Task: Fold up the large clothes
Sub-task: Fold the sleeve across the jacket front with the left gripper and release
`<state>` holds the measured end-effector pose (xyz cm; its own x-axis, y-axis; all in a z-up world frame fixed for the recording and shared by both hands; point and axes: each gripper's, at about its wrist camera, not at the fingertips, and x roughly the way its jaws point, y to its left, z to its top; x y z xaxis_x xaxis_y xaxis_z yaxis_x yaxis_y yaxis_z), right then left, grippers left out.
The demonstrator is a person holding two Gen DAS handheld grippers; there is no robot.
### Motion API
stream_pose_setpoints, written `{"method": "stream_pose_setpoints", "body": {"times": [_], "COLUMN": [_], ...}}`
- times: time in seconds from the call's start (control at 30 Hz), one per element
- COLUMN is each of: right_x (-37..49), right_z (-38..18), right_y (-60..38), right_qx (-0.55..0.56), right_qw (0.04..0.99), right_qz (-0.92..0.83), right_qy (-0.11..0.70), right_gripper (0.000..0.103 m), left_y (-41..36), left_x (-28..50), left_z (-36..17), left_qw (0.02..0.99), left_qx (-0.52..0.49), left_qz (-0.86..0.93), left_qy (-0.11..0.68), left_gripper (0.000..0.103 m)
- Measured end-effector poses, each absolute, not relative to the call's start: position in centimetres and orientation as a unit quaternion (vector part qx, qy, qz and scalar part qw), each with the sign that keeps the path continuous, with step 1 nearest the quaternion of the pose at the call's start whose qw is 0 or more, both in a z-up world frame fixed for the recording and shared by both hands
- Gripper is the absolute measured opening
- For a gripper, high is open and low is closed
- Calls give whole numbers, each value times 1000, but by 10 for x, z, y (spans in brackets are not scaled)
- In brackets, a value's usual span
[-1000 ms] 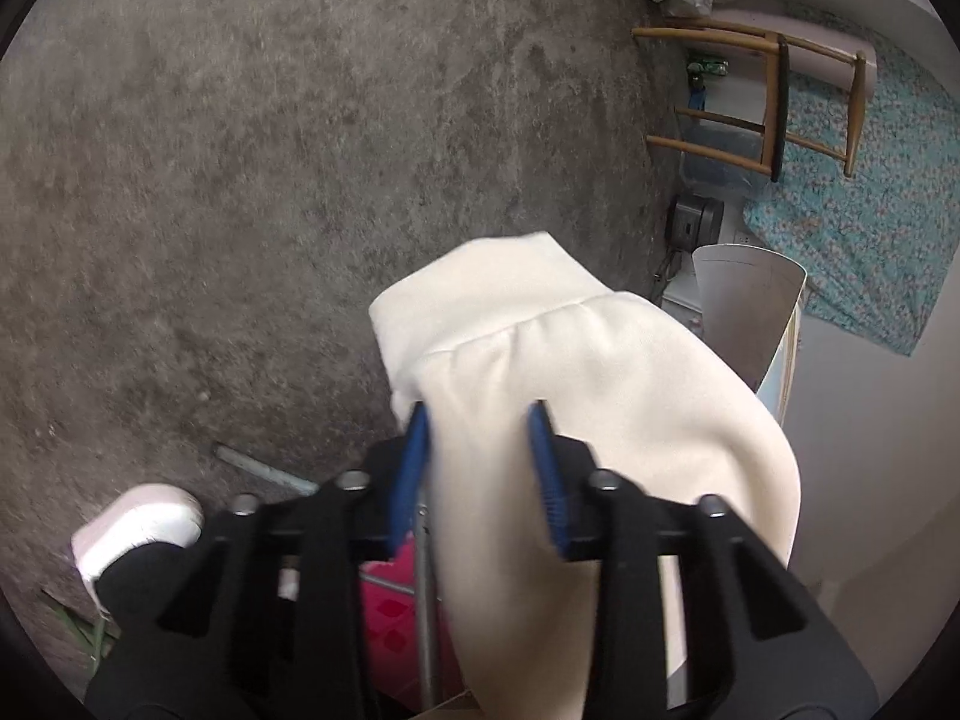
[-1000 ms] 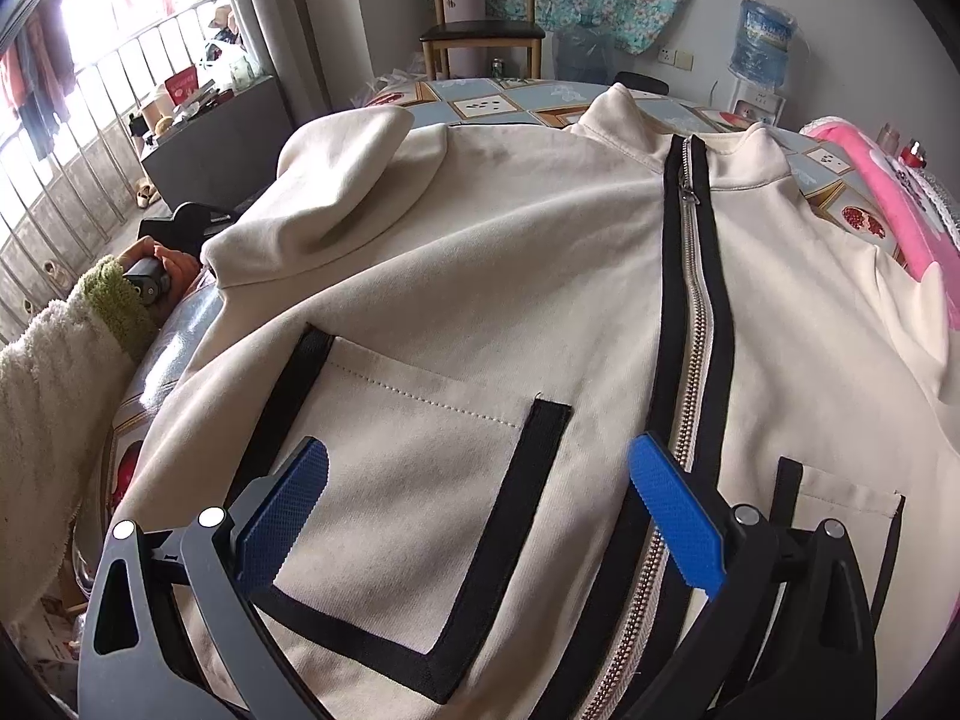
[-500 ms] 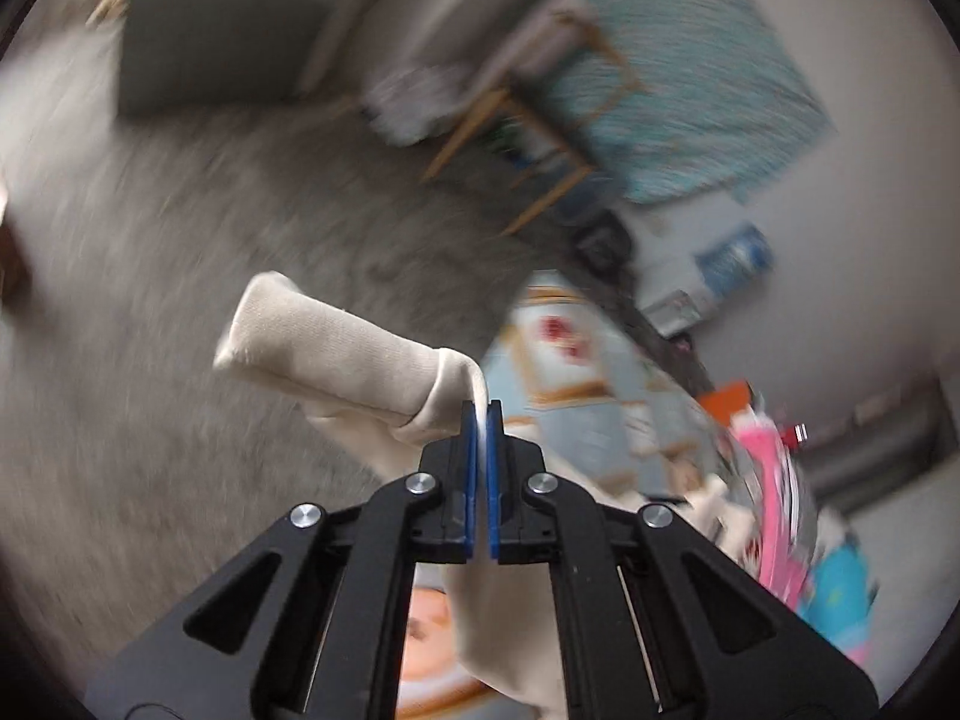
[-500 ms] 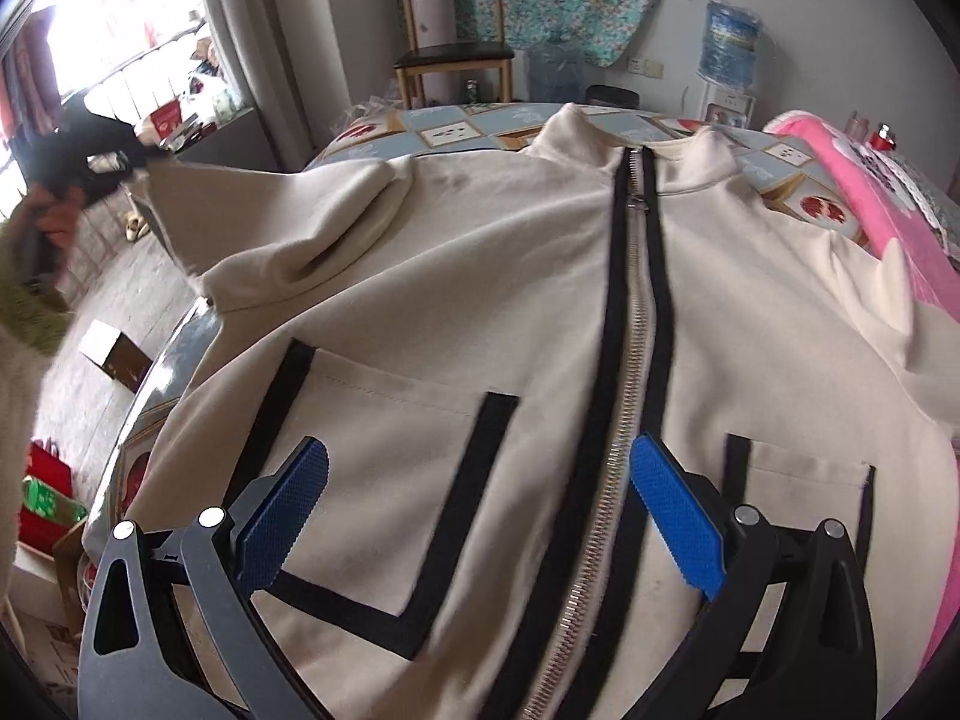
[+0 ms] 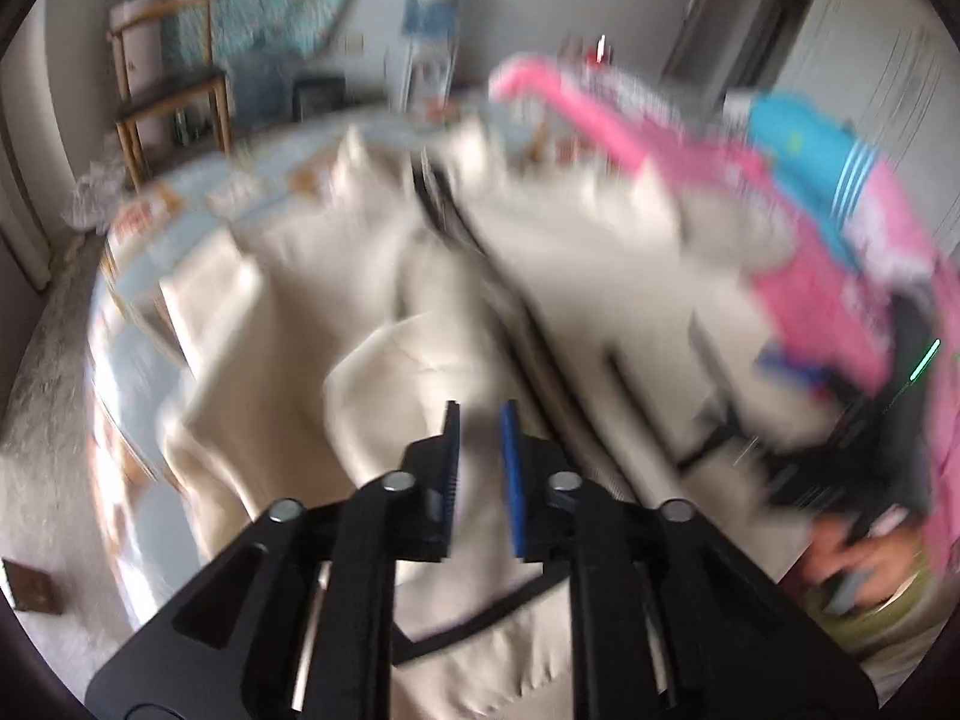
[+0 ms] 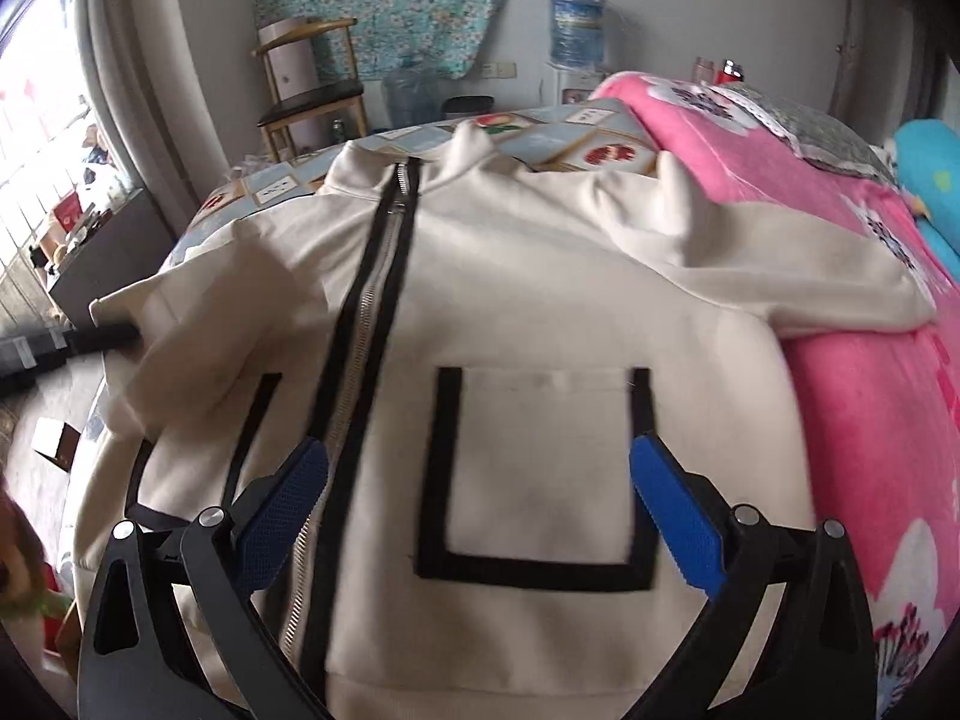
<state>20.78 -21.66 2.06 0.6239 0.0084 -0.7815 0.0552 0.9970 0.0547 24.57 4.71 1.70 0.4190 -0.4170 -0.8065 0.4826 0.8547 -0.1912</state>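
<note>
A cream zip jacket [image 6: 540,276] with black trim lies front up on the bed. My right gripper [image 6: 480,498] hovers open over its right-hand pocket [image 6: 540,468], with nothing between the fingers. In the blurred left wrist view my left gripper [image 5: 480,438] is above the jacket [image 5: 600,276], and its jaws are opening with a narrow gap. The cream sleeve [image 5: 384,372] bunches right at the fingertips, and its cloth shows in the gap. In the right wrist view, that sleeve [image 6: 198,312] lies folded in over the jacket's left front, with the left gripper's black tip against its end.
A pink blanket [image 6: 840,192] covers the bed to the right of the jacket, with a blue pillow [image 6: 930,168] beyond. A patterned sheet [image 6: 576,138] shows past the collar. A wooden chair [image 6: 312,96] and a water bottle [image 6: 576,24] stand by the far wall. Another hand [image 5: 864,564] is at the lower right.
My left gripper shut on the hanging sleeve, swung it up from beside the bed and in over the jacket, and its jaws have now parted. The right gripper slid right, from the left pocket to the right one.
</note>
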Motion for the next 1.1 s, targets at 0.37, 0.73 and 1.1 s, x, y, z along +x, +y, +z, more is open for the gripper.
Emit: {"method": "stream_pose_setpoints", "body": {"times": [0.37,0.73,1.1], "right_x": [217,285,290], "right_z": [10,-19,-20], "right_y": [-245,-209,-188], "right_qx": [181,290,196], "right_qw": [869,782,802], "right_qz": [58,152,125], "right_qy": [456,530,550], "right_gripper": [98,78,6], "left_y": [76,84,90], "left_x": [180,194,194], "left_z": [-33,-64,-65], "left_qw": [866,867,874], "left_qx": [-4,11,-36], "left_qz": [-181,-132,-134], "left_qy": [466,480,466], "left_gripper": [63,78,86]}}
